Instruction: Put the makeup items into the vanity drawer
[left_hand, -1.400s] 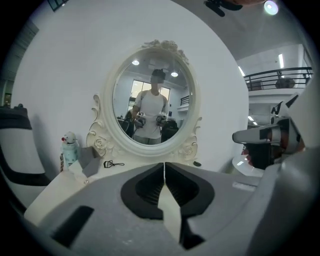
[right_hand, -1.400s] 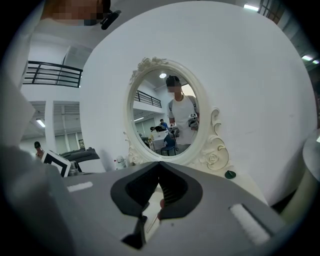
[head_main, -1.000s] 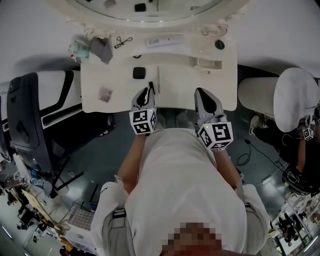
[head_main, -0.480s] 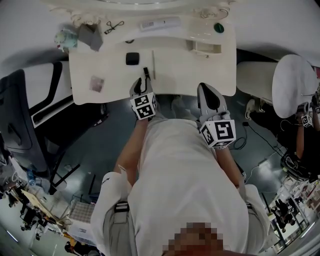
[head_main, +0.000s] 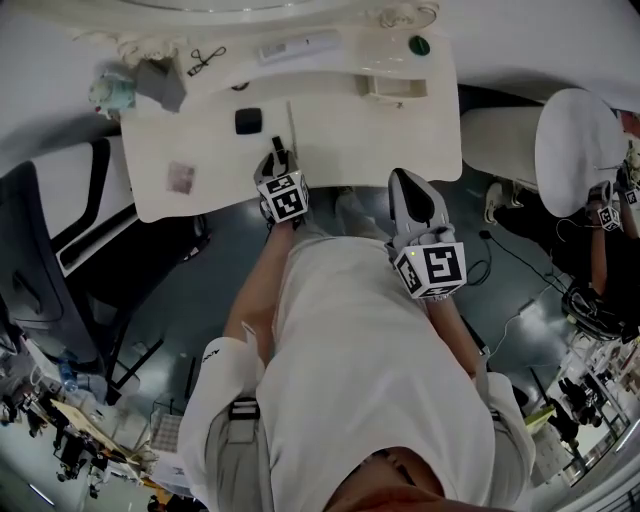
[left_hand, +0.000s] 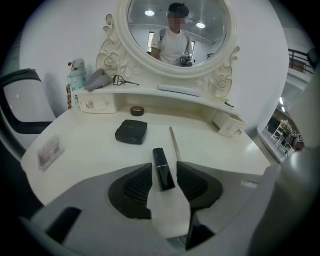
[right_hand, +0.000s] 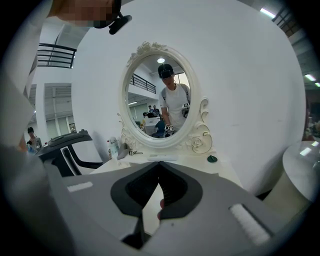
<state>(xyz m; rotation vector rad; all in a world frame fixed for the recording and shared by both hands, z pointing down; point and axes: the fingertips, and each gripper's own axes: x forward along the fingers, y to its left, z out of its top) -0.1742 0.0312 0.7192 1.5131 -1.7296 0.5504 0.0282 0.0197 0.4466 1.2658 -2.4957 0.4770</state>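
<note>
A white vanity table takes most of the place, with an oval mirror in a carved frame standing at its back. The person in a white shirt stands before the table's front edge, a black chair on one side and a round white stool on the other. The right gripper is held off the table, in front of its edge, pointing towards the mirror; its jaws are together and nothing is between them. The left gripper points down over the tabletop near the front edge. Its jaws have just been opening and now stand apart, and the black lipstick lies flat on the tabletop between them, with a gap to each pad. Beyond it rests a square black compact, and just beside the lipstick lies a thin pale stick. A small white drawer box sits at the right end of the raised shelf. A small round jar stands near the shelf, and an eyelash curler lies on top of it.
</note>
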